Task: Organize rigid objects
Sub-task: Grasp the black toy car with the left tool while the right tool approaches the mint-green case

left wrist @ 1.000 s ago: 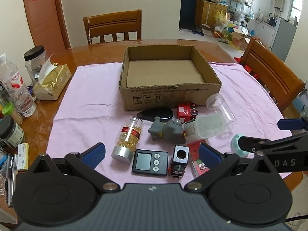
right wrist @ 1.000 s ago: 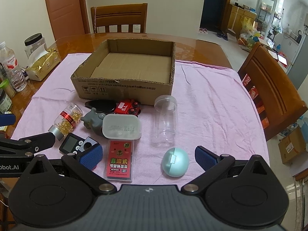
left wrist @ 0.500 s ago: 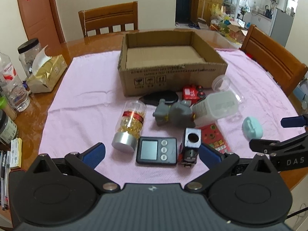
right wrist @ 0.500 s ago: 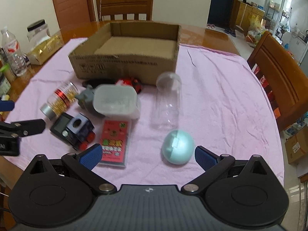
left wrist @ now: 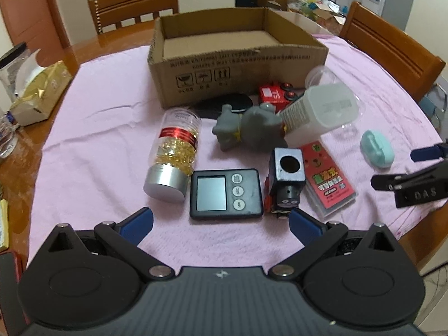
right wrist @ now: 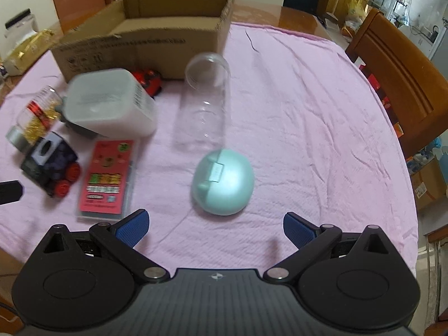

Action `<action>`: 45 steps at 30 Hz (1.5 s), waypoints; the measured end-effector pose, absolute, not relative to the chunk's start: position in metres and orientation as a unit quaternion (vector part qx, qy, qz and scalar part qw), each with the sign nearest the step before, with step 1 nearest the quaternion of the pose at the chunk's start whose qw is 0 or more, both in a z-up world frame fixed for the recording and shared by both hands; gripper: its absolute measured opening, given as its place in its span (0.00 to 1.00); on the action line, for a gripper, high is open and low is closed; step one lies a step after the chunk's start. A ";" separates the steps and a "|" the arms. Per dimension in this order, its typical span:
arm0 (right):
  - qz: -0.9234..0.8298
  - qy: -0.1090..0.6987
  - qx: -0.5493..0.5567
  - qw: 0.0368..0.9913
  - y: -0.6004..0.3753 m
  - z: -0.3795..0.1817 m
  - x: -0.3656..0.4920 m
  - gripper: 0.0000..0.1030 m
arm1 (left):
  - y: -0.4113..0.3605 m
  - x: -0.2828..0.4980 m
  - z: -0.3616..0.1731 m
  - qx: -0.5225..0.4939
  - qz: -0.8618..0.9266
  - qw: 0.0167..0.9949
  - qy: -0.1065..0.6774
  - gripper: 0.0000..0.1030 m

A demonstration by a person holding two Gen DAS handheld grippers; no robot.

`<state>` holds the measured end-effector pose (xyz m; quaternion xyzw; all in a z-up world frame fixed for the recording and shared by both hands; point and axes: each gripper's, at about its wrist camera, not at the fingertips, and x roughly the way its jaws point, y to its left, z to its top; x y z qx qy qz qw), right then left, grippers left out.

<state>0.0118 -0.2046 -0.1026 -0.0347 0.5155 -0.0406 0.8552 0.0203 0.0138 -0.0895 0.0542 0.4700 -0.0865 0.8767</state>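
Observation:
An empty cardboard box (left wrist: pixel 238 56) stands at the back of the pink cloth; it also shows in the right wrist view (right wrist: pixel 145 39). In front of it lie a black timer (left wrist: pixel 225 193), a black toy train (left wrist: pixel 287 179), a jar of gold capsules (left wrist: pixel 175 151), a grey figurine (left wrist: pixel 249 128), a white plastic box (left wrist: pixel 319 112), a red card pack (left wrist: pixel 326 179) and a red toy car (left wrist: pixel 275 93). My left gripper (left wrist: pixel 219 224) is open just short of the timer. My right gripper (right wrist: pixel 214 226) is open just short of a teal egg-shaped case (right wrist: pixel 222 182). A clear jar (right wrist: pixel 204 103) lies behind the case.
A gold tissue pack (left wrist: pixel 36 95) and bottles stand on the wooden table at the left. Wooden chairs stand behind the box (left wrist: pixel 134 8) and at the right (right wrist: pixel 397 78). The table's front edge is close under both grippers.
Both grippers have moved forward and lower toward the objects: the left toward the timer and train, the right toward the teal case. Both stay open.

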 end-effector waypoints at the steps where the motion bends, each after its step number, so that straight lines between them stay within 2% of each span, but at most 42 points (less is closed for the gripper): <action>1: -0.048 0.518 -0.038 0.853 -0.206 -0.107 0.015 1.00 | 0.014 0.022 -0.091 0.056 -0.090 0.875 0.472 0.99; 17: -0.055 0.495 -0.008 0.867 -0.243 -0.118 0.028 1.00 | 0.022 0.034 -0.124 0.047 -0.095 0.855 0.508 0.99; 25: -0.020 0.486 -0.026 0.873 -0.254 -0.119 0.026 1.00 | 0.018 0.032 -0.126 0.030 -0.048 0.866 0.496 0.99; 29: -0.014 0.483 -0.029 0.875 -0.255 -0.119 0.024 1.00 | 0.016 0.025 -0.117 0.022 -0.050 0.865 0.499 0.99; 34: -0.013 0.482 -0.030 0.875 -0.255 -0.119 0.022 1.00 | 0.005 0.014 -0.080 0.030 -0.071 0.888 0.453 0.99; 37: -0.015 0.487 -0.029 0.873 -0.255 -0.119 0.024 1.00 | -0.008 0.018 -0.062 0.046 -0.099 0.904 0.415 0.89; 39: -0.015 0.490 -0.029 0.871 -0.255 -0.118 0.026 1.00 | -0.020 0.023 -0.059 0.062 -0.120 0.905 0.404 0.68; 45: -0.014 0.485 -0.030 0.874 -0.256 -0.120 0.025 1.00 | -0.043 0.034 -0.075 0.091 -0.153 0.888 0.424 0.51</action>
